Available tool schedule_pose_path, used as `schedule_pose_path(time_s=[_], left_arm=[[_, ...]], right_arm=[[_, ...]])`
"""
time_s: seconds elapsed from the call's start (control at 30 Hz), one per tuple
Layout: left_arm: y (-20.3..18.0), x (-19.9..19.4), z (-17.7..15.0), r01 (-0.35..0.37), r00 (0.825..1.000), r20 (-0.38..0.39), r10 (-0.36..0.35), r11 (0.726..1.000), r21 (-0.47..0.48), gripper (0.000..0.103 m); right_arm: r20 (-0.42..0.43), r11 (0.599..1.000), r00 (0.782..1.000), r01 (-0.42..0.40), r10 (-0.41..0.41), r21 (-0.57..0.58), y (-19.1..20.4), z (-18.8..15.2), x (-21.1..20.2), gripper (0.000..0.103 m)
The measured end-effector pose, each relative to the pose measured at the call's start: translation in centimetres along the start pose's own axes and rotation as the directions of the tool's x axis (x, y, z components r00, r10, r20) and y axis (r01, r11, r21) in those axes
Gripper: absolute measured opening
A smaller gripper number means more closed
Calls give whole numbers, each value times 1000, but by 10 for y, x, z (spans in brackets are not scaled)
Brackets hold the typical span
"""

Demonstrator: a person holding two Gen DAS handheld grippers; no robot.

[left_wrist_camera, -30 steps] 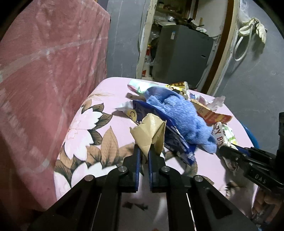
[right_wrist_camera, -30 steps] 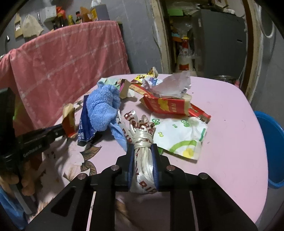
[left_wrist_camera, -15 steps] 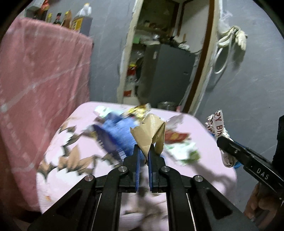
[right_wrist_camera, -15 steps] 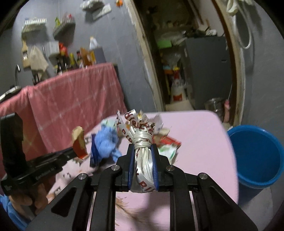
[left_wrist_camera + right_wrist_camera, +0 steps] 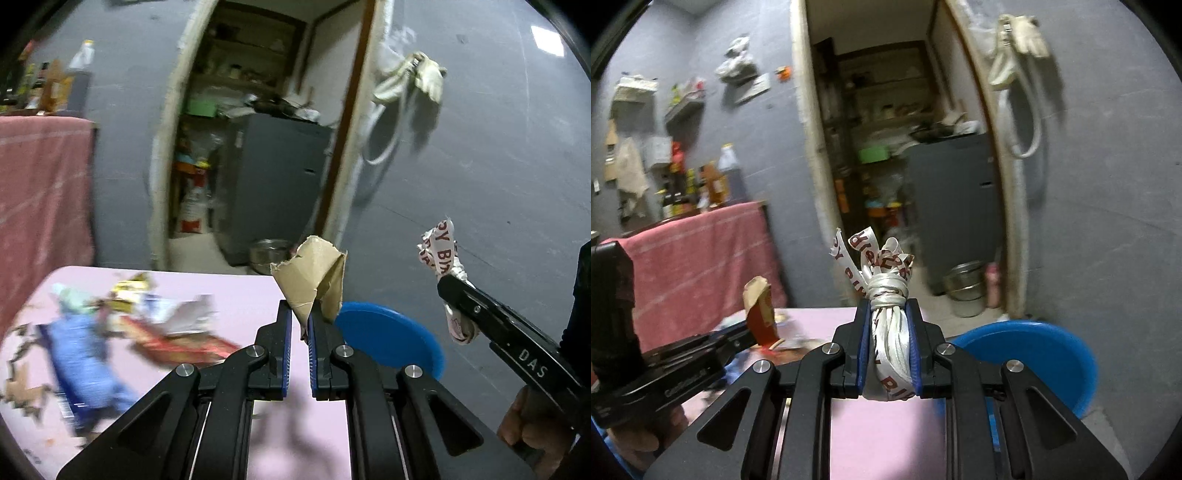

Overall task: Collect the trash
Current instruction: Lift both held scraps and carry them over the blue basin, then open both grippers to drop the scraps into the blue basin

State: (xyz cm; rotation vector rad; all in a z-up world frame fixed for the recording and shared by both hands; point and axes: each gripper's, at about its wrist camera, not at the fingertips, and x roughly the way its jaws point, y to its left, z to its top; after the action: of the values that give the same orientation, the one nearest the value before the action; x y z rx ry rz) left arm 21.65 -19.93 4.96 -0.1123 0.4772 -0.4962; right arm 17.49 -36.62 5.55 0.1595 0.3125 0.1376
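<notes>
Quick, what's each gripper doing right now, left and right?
Left gripper: shut on the torn cardboard scrap.
Right gripper: shut on the bundled white ribbon.

Trash pile [image 5: 129, 325] sits left on the surface [image 5: 236, 295], cardboard scrap [image 5: 310, 280] up in the left claw [image 5: 300, 325], ribbon bundle [image 5: 888, 321] in the right claw [image 5: 888, 343], bucket [image 5: 1034, 354] beyond the surface's right edge, doorway [image 5: 886, 147] far behind
</notes>
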Motion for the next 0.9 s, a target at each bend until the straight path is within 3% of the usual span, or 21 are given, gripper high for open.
schedule_pose_path(time_s=[0.2, 0.47, 0.77, 0.9], left_arm=[[-31, 67, 3, 62, 986, -154, -61, 998, -4, 6], [-58, 145, -10, 80, 929, -362, -75, 997, -1, 6], [-60, 176, -26, 85, 898, -433, -83, 996, -15, 13], [-66, 162, -27, 79, 900, -428, -83, 997, -27, 30]], right_arm=[[-45, 994, 994, 106, -104, 39, -56, -7, 10, 18], [-194, 975, 970, 177, -149, 132, -111, -30, 31, 19], [-261, 962, 953, 204, -152, 183, -132, -39, 38, 23], [-261, 960, 953, 206, -152, 192, -136, -38, 37, 30]])
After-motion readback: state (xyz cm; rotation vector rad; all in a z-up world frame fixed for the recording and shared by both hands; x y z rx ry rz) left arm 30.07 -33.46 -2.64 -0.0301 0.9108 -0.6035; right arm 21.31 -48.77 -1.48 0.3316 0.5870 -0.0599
